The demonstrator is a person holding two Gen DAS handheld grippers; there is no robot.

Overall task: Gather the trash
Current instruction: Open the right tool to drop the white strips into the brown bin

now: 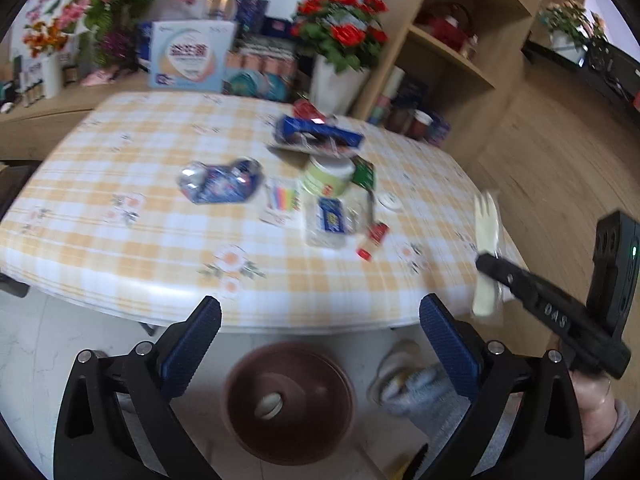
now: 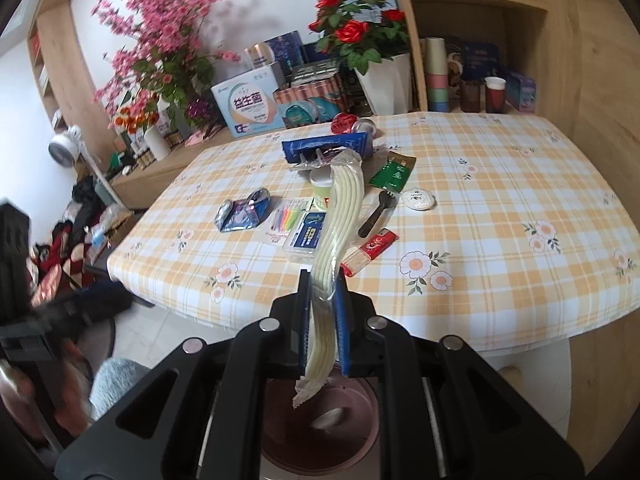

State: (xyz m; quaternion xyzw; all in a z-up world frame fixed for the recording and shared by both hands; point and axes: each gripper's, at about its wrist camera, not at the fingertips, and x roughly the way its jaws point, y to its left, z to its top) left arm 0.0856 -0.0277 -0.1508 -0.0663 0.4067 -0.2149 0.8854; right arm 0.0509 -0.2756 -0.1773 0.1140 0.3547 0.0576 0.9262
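Observation:
My right gripper (image 2: 323,280) is shut on a clear packet of cream plastic forks (image 2: 340,220), held upright above the brown bin (image 2: 362,436) on the floor. In the left wrist view the same packet (image 1: 486,236) sticks up from the right gripper (image 1: 490,266) at the table's right edge. My left gripper (image 1: 320,320) is open and empty, above the brown bin (image 1: 240,408), in front of the table edge. On the checked tablecloth (image 2: 500,208) lie a crushed blue can (image 2: 242,212), a blue wrapper (image 2: 328,146), a black spoon (image 2: 376,212) and a red packet (image 2: 370,250).
A clear box (image 2: 306,238), candles (image 2: 288,216), a green cup (image 2: 322,190), a green sachet (image 2: 394,174) and a white lid (image 2: 418,199) also lie on the table. Flower pots and boxes stand behind it. Wooden shelves (image 2: 472,40) stand at the right. A person's foot (image 1: 404,376) is beside the bin.

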